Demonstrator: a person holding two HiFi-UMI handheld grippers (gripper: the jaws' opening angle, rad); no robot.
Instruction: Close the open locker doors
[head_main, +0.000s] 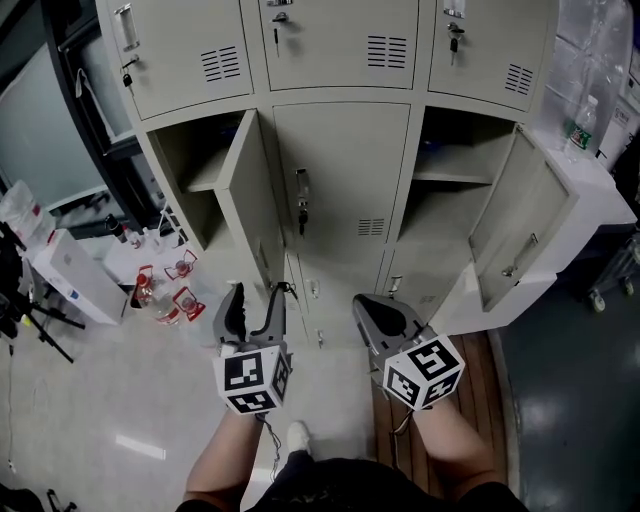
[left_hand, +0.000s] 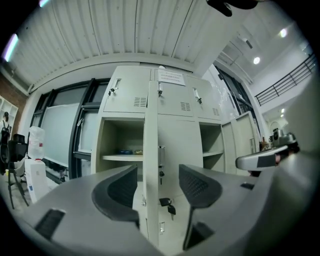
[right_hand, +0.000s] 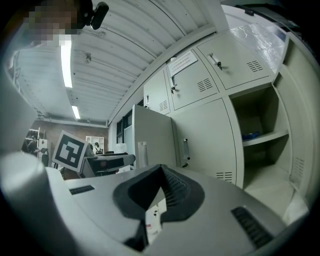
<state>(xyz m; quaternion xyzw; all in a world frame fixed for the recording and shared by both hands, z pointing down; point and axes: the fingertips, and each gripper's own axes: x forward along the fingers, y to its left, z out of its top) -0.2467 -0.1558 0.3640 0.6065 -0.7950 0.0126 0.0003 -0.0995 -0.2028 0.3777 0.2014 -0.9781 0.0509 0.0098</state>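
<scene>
A bank of beige lockers (head_main: 340, 160) faces me. In the middle row the left door (head_main: 250, 195) stands swung out towards me, and the right door (head_main: 520, 230) hangs wide open to the right. The centre door (head_main: 350, 170) between them is closed. My left gripper (head_main: 258, 295) is open just below the left door's free edge. In the left gripper view that door edge (left_hand: 152, 140) runs upright between the spread pads (left_hand: 120, 190) without touching them. My right gripper (head_main: 367, 305) is shut and empty in front of the lower lockers; its jaws meet in the right gripper view (right_hand: 161, 172).
A white cabinet (head_main: 595, 190) with a water bottle (head_main: 580, 125) stands right of the lockers. At left are a white box (head_main: 65, 275) and red-and-white items (head_main: 170, 285) on the floor. A wooden platform (head_main: 485, 365) lies under the right side. Keys (head_main: 302, 210) hang from the centre door.
</scene>
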